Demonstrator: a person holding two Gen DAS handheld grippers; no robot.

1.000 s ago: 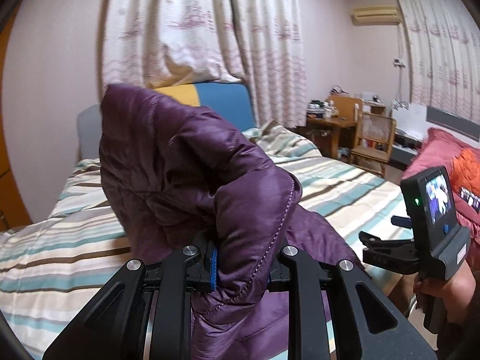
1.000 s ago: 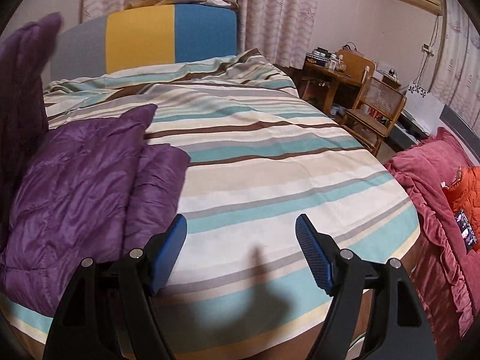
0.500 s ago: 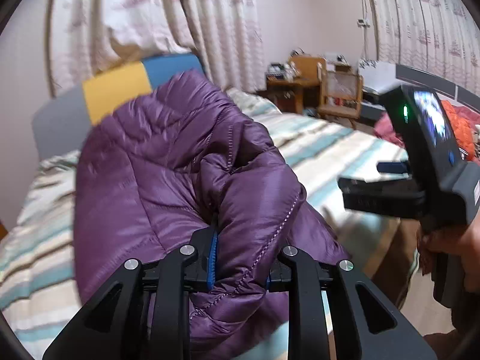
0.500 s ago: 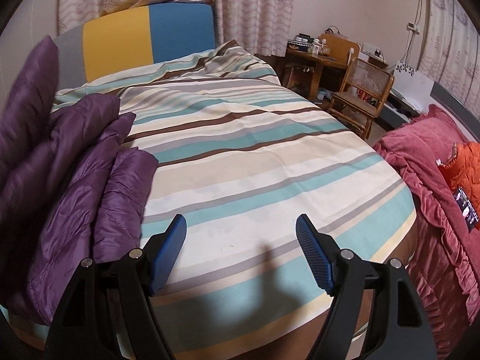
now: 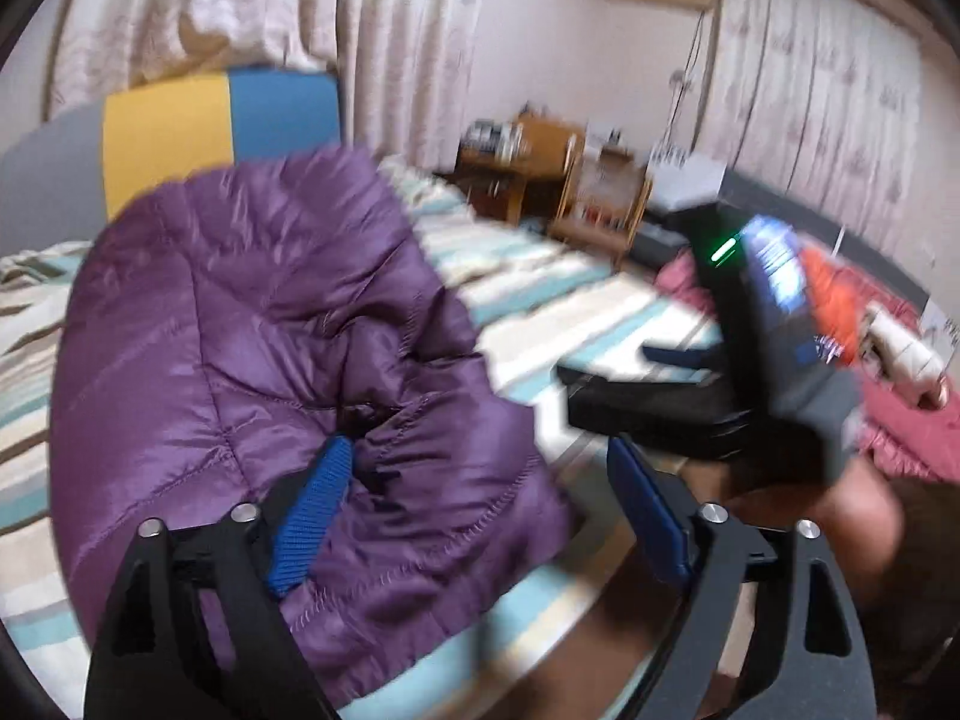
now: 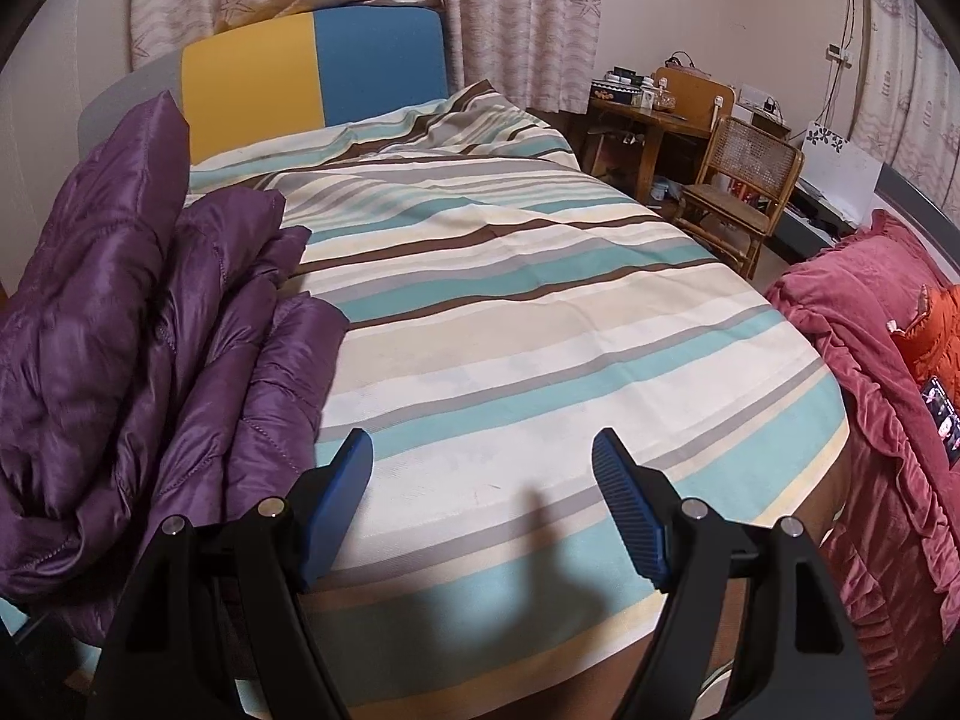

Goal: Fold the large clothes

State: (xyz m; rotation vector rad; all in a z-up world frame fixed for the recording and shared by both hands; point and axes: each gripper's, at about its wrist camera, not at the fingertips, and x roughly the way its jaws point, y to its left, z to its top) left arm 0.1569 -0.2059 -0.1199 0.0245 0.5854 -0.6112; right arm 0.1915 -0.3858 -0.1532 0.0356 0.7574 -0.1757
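We are opening our left claw point(image 5: 480, 480) over the quilted purple puffer jacket point(image 5: 240, 312), its hem lying loose between the spreading pads. Our right claw point(image 6: 483, 492) is hovering wide and empty above the striped bed cover point(image 6: 540, 330), the jacket heaped to its left.

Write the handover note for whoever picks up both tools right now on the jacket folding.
Left tool: jaws opening, letting go of the purple jacket; a fold of it lies between the pads, not pinched.
Right tool: open, empty, over bare striped bedding, apart from the jacket.
Jacket: bunched on the left side of the bed, near the foot edge.
Done: one part laid over the rest.
Left: it looks lumpy, so probably flatten it and fold again into a neat stack.
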